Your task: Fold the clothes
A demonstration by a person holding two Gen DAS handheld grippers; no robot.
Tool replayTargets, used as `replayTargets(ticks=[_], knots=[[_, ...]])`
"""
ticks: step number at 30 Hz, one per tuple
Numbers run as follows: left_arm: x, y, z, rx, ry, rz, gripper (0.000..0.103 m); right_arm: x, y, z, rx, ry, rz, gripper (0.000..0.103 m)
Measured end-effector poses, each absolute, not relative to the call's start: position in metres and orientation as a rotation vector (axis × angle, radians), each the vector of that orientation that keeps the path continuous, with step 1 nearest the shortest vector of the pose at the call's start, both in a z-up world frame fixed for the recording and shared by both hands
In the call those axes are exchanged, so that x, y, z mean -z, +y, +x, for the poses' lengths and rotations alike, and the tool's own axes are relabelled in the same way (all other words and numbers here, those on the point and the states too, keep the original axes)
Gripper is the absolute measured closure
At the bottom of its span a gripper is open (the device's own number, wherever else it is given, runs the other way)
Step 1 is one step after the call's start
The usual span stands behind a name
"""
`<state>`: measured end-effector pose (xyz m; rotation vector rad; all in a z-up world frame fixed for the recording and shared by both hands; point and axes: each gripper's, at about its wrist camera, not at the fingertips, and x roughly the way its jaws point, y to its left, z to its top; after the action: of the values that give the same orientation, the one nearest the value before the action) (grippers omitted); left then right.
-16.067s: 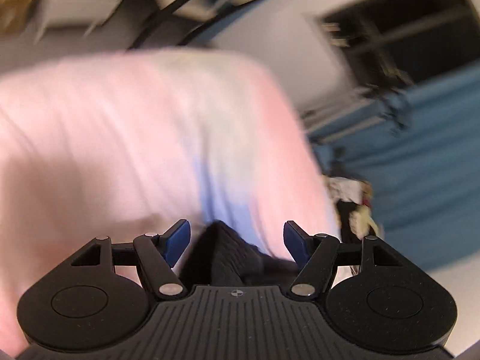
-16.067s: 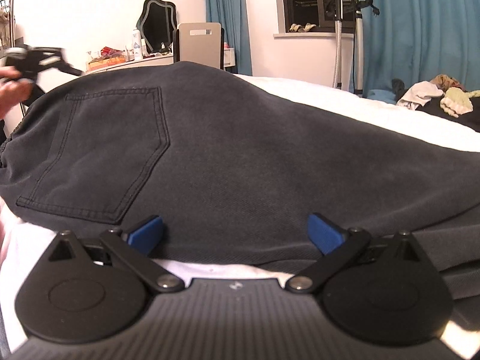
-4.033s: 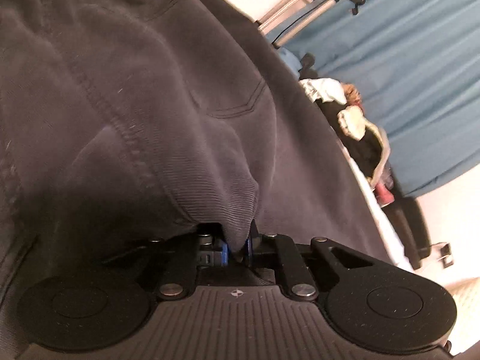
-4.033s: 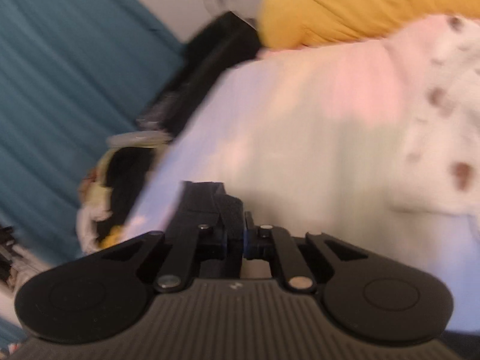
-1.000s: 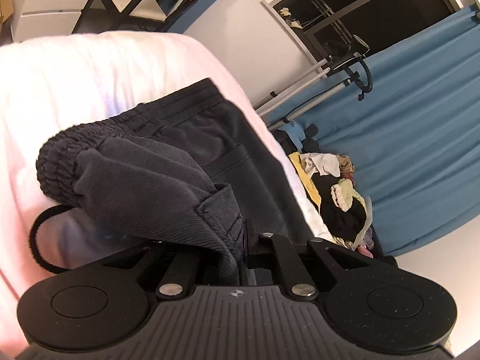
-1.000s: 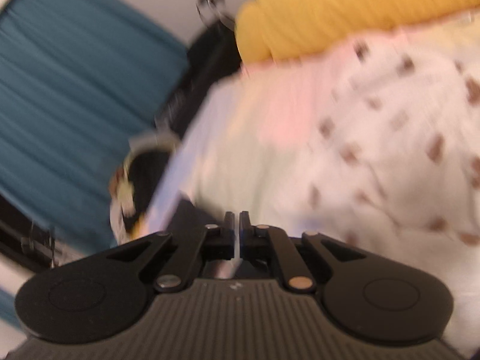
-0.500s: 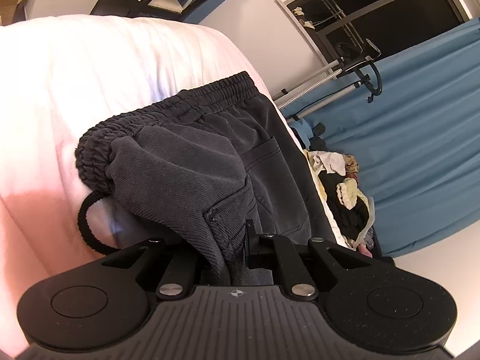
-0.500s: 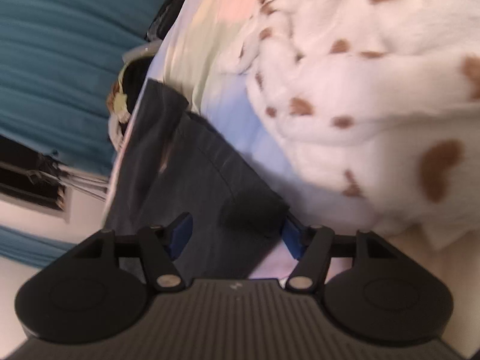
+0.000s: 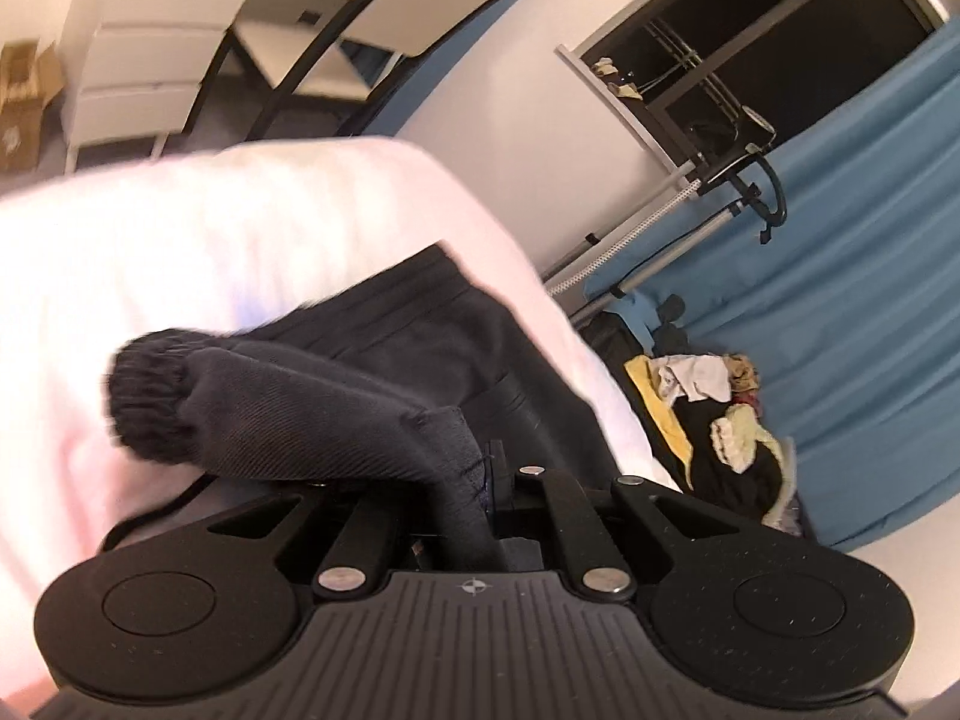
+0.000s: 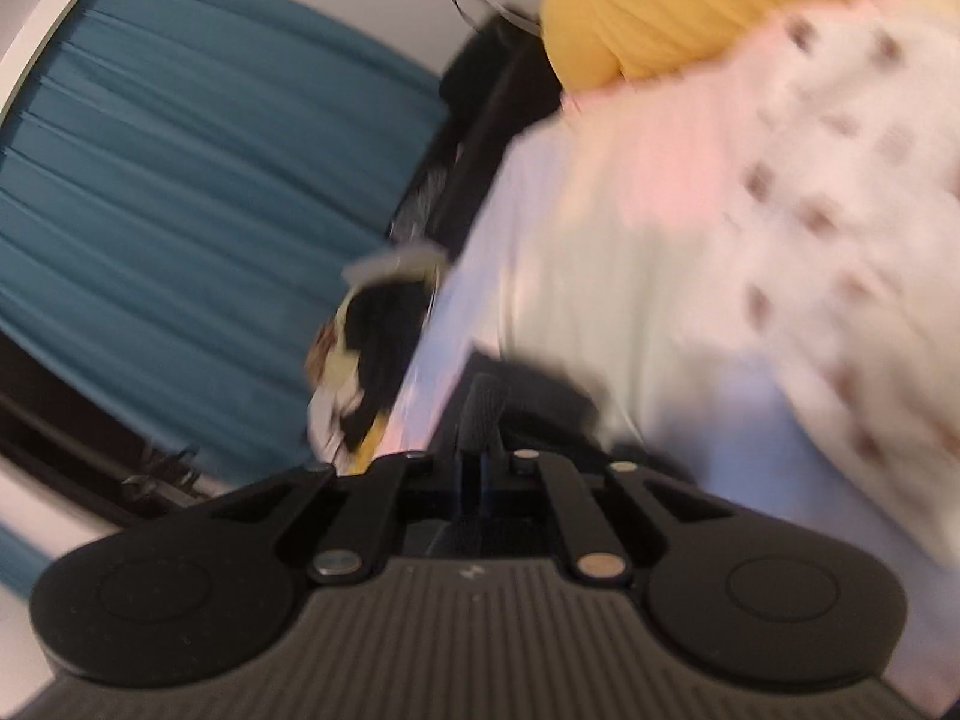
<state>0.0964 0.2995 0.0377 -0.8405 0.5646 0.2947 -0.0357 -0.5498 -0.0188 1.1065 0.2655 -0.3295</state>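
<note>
The left gripper is clamping a bunched fold of the dark trousers, its jaws drawn together on the cloth near the camera. From that pinch the elastic waistband is bulging out to the left, while the rest of the garment is lying further off on the pale bedding, running toward the far right edge of the bed. The right gripper is also closing tight; a narrow strip of dark ribbed cloth is standing between its jaws, probably another part of the same trousers, though the blur is making that hard to confirm. To its right a spotted white blanket and a yellow pillow are lying on the bed.

The fold is looking only partly made: both ends are being held, the cloth is hanging loose and rumpled, and nothing is lying flat or squared. Beyond the bed, by the blue curtain, a heap of other clothes is waiting, so most of the work seems to be remaining.
</note>
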Motion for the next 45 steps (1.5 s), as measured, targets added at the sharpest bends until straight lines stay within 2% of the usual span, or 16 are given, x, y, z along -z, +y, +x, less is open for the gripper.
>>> replayTargets(ticks=[4, 8, 15, 19, 20, 22, 23, 24, 26, 28, 29, 30, 35, 39, 43, 45], knots=[[-0.052, 0.288, 0.169, -0.334, 0.577, -0.750, 0.095, 0.029, -0.555, 0.042, 0.442, 0.255, 1.144, 0.097], [-0.041, 0.277, 0.249, -0.347, 0.602, -0.655, 0.095, 0.037, -0.562, 0.111, 0.476, 0.269, 1.095, 0.097], [0.038, 0.260, 0.371, -0.361, 0.708, -0.509, 0.093, 0.102, -0.567, 0.226, 0.546, 0.321, 1.001, 0.095], [0.067, 0.255, 0.396, -0.337, 0.699, -0.454, 0.088, 0.124, -0.557, 0.248, 0.549, 0.311, 0.840, 0.092], [0.069, 0.252, 0.395, -0.330, 0.689, -0.432, 0.087, 0.124, -0.555, 0.250, 0.548, 0.303, 0.811, 0.089], [0.068, 0.235, 0.388, -0.308, 0.663, -0.319, 0.077, 0.125, -0.553, 0.255, 0.546, 0.294, 0.764, 0.085], [0.066, 0.227, 0.383, -0.295, 0.649, -0.268, 0.059, 0.124, -0.553, 0.257, 0.544, 0.297, 0.755, 0.084], [0.062, 0.220, 0.374, -0.273, 0.633, -0.248, 0.037, 0.124, -0.553, 0.257, 0.544, 0.299, 0.753, 0.084], [0.053, 0.210, 0.353, -0.227, 0.595, -0.230, 0.012, 0.121, -0.550, 0.252, 0.539, 0.294, 0.749, 0.080], [0.043, 0.200, 0.322, -0.186, 0.547, -0.263, 0.009, 0.115, -0.545, 0.245, 0.521, 0.284, 0.743, 0.063], [0.038, 0.196, 0.306, -0.172, 0.529, -0.289, 0.009, 0.109, -0.541, 0.240, 0.500, 0.275, 0.739, 0.050], [0.034, 0.190, 0.287, -0.167, 0.510, -0.317, 0.009, 0.103, -0.536, 0.234, 0.468, 0.267, 0.741, 0.045], [0.038, 0.170, 0.200, -0.177, 0.417, -0.543, 0.007, 0.052, -0.490, 0.200, 0.282, 0.265, 0.714, 0.036], [0.050, 0.180, 0.165, -0.239, 0.495, -0.744, 0.007, 0.014, -0.447, 0.167, 0.158, 0.282, 0.648, 0.018], [0.052, 0.199, 0.139, -0.283, 0.508, -0.830, 0.007, 0.001, -0.427, 0.134, 0.080, 0.337, 0.654, 0.015], [0.056, 0.214, 0.129, -0.284, 0.494, -0.903, 0.007, 0.007, -0.433, 0.120, 0.076, 0.365, 0.760, 0.010]])
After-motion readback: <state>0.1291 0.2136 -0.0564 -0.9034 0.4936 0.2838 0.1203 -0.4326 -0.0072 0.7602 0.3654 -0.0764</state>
